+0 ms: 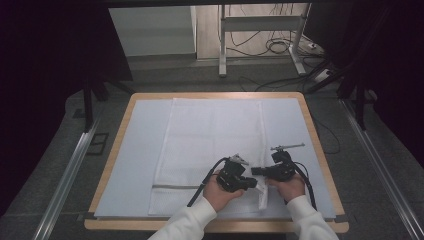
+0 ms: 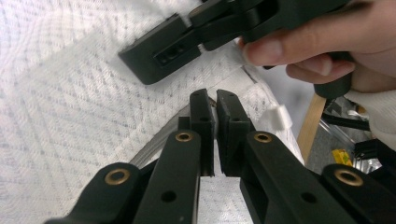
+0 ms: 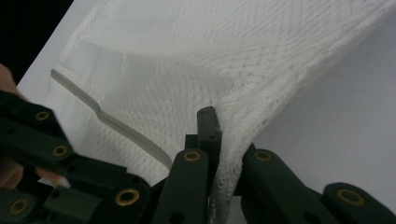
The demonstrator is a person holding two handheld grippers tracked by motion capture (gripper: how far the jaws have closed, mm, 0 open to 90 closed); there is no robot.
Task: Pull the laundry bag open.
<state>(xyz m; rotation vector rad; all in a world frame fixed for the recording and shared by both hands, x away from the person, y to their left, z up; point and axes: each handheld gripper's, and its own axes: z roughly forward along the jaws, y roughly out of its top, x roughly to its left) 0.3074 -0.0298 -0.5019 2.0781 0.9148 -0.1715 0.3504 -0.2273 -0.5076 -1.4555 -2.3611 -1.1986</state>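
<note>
On pale table cover (image 1: 140, 150), each closed gripper, left gripper (image 2: 214, 100) and right gripper (image 3: 215, 122), pinches mesh bag (image 1: 210, 135) edge.

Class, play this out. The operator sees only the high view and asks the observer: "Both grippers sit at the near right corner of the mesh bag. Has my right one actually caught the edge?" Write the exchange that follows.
Observer: Yes. In the right gripper view, the right gripper is shut on the mesh bag, with its seamed edge between the jaws.
Operator: And the left one?
Observer: The left gripper is shut too, with its jaws nearly touching. I cannot tell whether any mesh is pinched between them.
Operator: Is the bag lying flat there?
Observer: No. The mesh rises off the mat towards the right gripper, and the grey zip strip has a kink.
</note>
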